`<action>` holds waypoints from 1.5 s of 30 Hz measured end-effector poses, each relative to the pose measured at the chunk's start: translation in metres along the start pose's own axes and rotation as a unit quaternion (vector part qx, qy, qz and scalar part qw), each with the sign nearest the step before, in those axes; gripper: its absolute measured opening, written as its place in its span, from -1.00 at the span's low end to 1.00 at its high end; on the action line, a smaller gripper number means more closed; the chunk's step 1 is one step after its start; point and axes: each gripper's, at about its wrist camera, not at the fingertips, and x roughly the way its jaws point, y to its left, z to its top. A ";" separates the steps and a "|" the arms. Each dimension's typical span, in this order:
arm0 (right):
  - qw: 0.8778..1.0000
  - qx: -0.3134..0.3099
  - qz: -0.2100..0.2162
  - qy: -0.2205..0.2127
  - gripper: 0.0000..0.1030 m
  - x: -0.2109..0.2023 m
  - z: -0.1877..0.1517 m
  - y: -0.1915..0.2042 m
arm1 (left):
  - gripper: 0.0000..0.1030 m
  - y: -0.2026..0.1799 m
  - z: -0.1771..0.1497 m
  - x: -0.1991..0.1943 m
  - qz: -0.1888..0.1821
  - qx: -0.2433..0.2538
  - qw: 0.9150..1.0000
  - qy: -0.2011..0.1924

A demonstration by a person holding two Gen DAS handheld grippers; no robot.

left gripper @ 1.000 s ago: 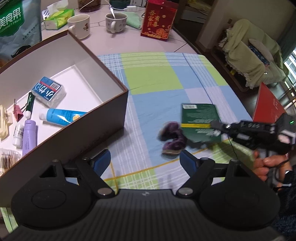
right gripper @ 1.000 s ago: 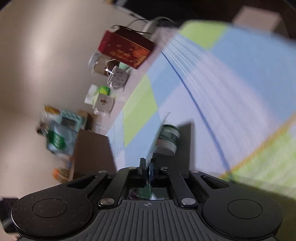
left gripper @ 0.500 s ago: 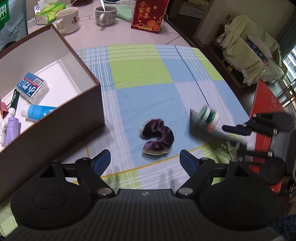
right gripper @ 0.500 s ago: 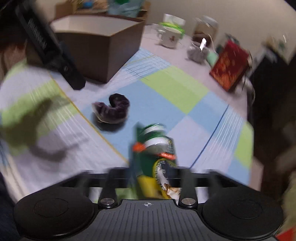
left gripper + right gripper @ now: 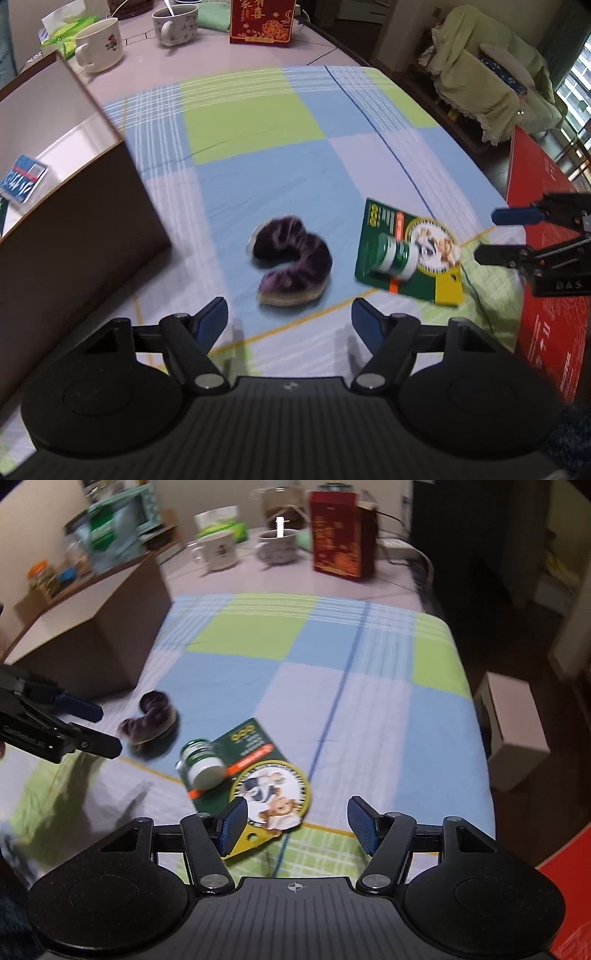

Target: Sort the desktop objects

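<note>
Item: green blister card (image 5: 255, 771) with a small white-capped bottle (image 5: 201, 762) fixed to its face. It lies flat on the checked cloth (image 5: 343, 716) that covers the desk, apart from both claws. Its long axis runs slantwise, from the yellow hang-tab corner nearest my right claw up toward the brown box (image 5: 92, 635).

Item: purple scrunchie (image 5: 291, 260). It lies curled on the cloth just beside the card, on the card's box side, between card and box.

Item: brown box, open-topped, well apart from the card across the scrunchie. A blue-and-white packet (image 5: 22, 179) shows inside it.

My right claw (image 5: 295, 825): jaws wide, holding nothing. The card's yellow corner sits directly before it, partly behind its left pad (image 5: 231, 825).

My left claw (image 5: 290, 321): jaws wide, holding nothing. The scrunchie lies straight ahead, centred in its gap; the card lies off toward its right pad (image 5: 365, 325).

Judgement: the right claw is nearer the card, the left nearer the scrunchie. Both items lie outside the box, so sorting looks unfinished.

Beyond: two mugs (image 5: 99, 44) and a red carton (image 5: 262, 20), on the far side of the cloth from the card.
</note>
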 end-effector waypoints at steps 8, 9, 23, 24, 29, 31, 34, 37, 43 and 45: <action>0.998 0.053 0.018 0.003 0.23 -0.005 0.001 -0.026 | -0.02 -0.007 0.022 0.037 0.005 -0.002 1.000 -0.002; 0.998 0.051 0.020 0.003 0.23 -0.006 0.002 -0.026 | -0.09 -0.008 0.022 0.042 0.012 0.002 1.000 -0.001; 0.991 -0.077 0.110 0.003 0.22 0.026 0.021 0.027 | -0.77 0.011 -0.014 0.008 0.027 -0.008 1.000 0.004; 0.989 -0.092 0.115 0.003 0.22 0.029 0.023 0.033 | -0.77 0.013 -0.017 0.004 0.029 -0.013 1.000 0.003; 0.984 -0.147 0.102 0.012 0.16 0.054 0.024 0.054 | -0.77 0.021 -0.033 -0.013 0.036 -0.035 0.999 0.000; 0.980 -0.173 0.094 0.019 -0.34 0.061 0.022 0.059 | -0.77 0.024 -0.039 -0.020 0.038 -0.044 0.998 -0.001; 0.973 -0.214 0.083 0.027 -0.36 0.068 0.017 0.067 | -0.77 0.028 -0.045 -0.029 0.039 -0.049 0.998 -0.006; 0.968 -0.240 0.071 0.029 -0.38 0.070 0.015 0.073 | -0.77 0.032 -0.050 -0.038 0.040 -0.053 0.998 -0.010; 0.973 -0.201 0.107 0.034 -0.38 0.058 0.032 0.068 | -0.77 0.039 -0.060 -0.056 0.041 -0.061 0.997 -0.020; 0.973 -0.189 0.126 0.026 -0.38 0.048 0.042 0.067 | -0.77 0.042 -0.061 -0.068 0.043 -0.059 0.997 -0.027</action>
